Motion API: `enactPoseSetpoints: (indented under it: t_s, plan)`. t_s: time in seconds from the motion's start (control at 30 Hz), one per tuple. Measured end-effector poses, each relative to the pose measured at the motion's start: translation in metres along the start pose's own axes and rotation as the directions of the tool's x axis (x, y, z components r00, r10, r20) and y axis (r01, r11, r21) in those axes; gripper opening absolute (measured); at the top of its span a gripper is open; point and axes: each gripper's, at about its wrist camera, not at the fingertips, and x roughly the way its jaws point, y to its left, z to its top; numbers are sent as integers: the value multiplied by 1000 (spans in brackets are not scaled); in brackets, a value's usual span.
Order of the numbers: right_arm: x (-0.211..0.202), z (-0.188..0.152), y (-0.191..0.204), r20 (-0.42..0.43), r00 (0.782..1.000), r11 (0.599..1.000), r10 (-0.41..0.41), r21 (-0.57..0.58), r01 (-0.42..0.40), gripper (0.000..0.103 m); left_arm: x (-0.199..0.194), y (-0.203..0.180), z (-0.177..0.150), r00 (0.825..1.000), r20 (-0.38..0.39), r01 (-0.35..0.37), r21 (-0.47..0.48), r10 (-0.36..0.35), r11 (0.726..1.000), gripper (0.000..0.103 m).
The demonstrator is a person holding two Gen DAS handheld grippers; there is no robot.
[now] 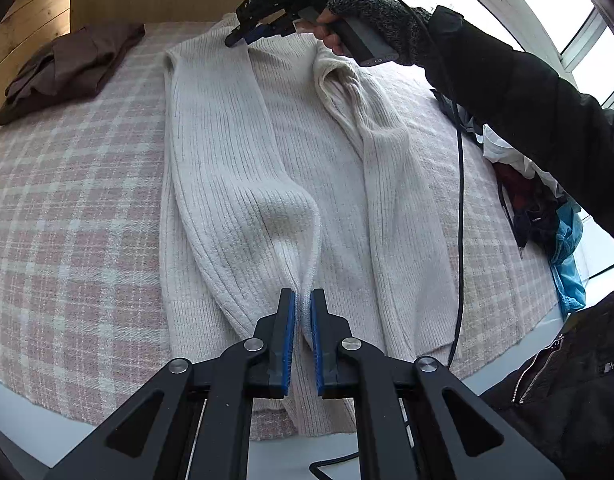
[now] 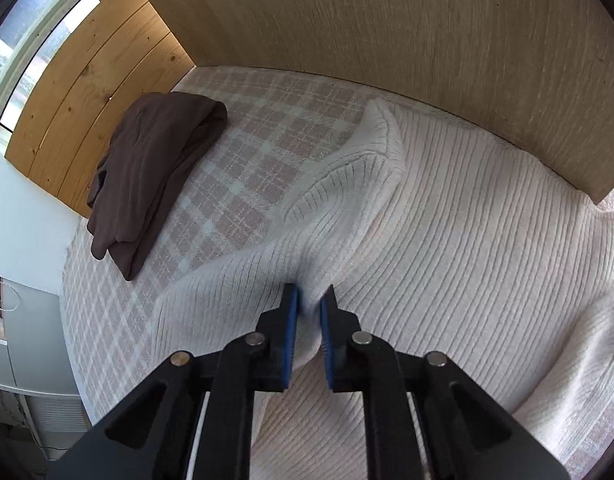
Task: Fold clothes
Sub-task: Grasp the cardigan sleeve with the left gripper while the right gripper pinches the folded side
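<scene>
A cream ribbed sweater point(image 1: 303, 132) lies lengthwise on a pink plaid bed cover point(image 1: 67, 220). Its left side is folded over the body and its right sleeve point(image 1: 387, 152) lies along the body. My left gripper point(image 1: 303, 298) is shut on the folded panel's near edge, with fabric pinched between the blue pads. At the far end, my right gripper point(image 1: 243, 36), held by a gloved hand point(image 1: 371, 20), grips the same panel near the shoulder. In the right wrist view, my right gripper point(image 2: 309, 298) is shut on a ridge of the sweater point(image 2: 467, 248).
A folded dark brown garment point(image 1: 67, 68) point(image 2: 155, 168) lies at the bed's far left corner. A heap of mixed clothes point(image 1: 547, 208) sits at the right edge. A black cable point(image 1: 461, 200) hangs across the right side. A wooden headboard point(image 2: 387, 32) bounds the far end.
</scene>
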Motion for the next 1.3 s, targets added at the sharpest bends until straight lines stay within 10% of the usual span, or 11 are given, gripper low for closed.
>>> enactPoseSetpoints:
  t_s: [0.43, 0.53, 0.57, 0.87, 1.1, 1.3]
  plan:
    - [2, 9, 4, -68, 995, 998, -70, 1, 71, 31, 0, -10, 3, 1000, -6, 7, 52, -6, 999, 7]
    - [8, 6, 7, -67, 997, 999, -36, -16, 35, 25, 0, -9, 3, 1000, -10, 10, 52, -10, 999, 7]
    - [8, 5, 9, -67, 997, 999, -42, -30, 40, 4, 0, -9, 3, 1000, -10, 13, 50, -13, 999, 7]
    - [4, 2, 22, -61, 986, 983, -154, -108, 147, 7, 17, -17, -1, 997, -51, 56, 47, -54, 997, 8]
    - [-26, -3, 35, 27, 959, 946, -283, -159, 284, 28, -22, 1, -16, 999, -35, -8, -6, 7, 1000, 35]
    - [-15, -32, 82, -49, 995, 967, -82, -244, 68, 29, -36, 62, -39, 983, -49, -180, -153, 174, 972, 41]
